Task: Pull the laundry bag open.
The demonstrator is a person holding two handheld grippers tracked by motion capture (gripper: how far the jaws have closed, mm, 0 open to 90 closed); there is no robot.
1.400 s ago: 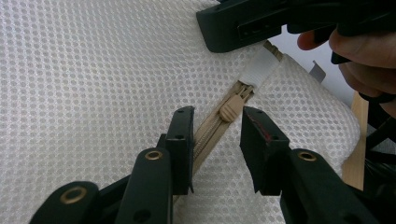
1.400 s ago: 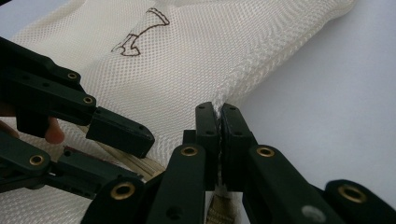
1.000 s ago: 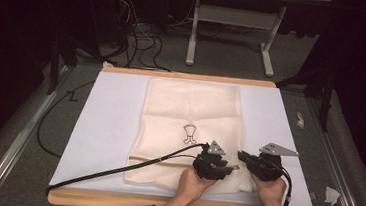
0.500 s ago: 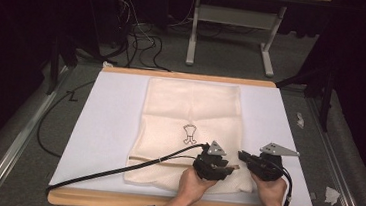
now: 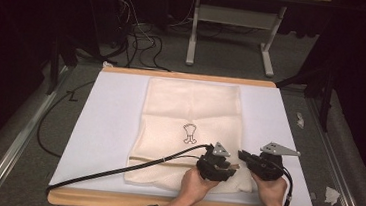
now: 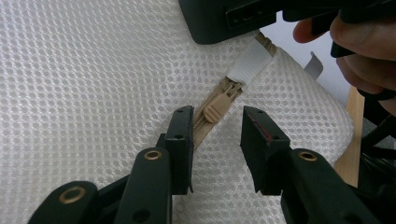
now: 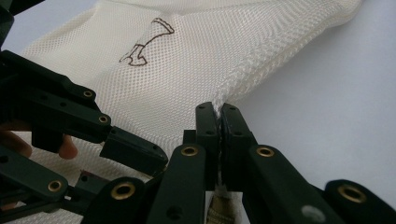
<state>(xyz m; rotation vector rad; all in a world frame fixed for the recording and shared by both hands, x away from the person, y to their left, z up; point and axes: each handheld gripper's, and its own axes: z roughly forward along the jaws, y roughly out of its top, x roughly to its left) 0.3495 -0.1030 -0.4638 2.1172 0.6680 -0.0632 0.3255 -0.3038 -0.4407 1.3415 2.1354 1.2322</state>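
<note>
A cream mesh bag [image 5: 192, 114] with a small dark drawing [image 5: 189, 132] lies flat on the white table cover [image 5: 109, 121]. In the left gripper view my left gripper [image 6: 217, 114] is open, its jaws on either side of the tan zipper pull [image 6: 219, 103] near the bag's corner, just short of a white tab [image 6: 250, 63]. My right gripper [image 7: 217, 109] is shut on the bag's seamed edge [image 7: 243, 74] at that same corner. In the high view the left gripper [image 5: 233, 166] and right gripper [image 5: 242, 156] meet at the bag's near right corner.
The left gripper's black cable [image 5: 115, 170] trails left across the bag and the cover to the front left edge. The wooden table edge [image 5: 177, 205] runs along the front. Paper scraps [image 5: 332, 195] lie on the floor at right, and a desk frame [image 5: 232, 32] stands behind.
</note>
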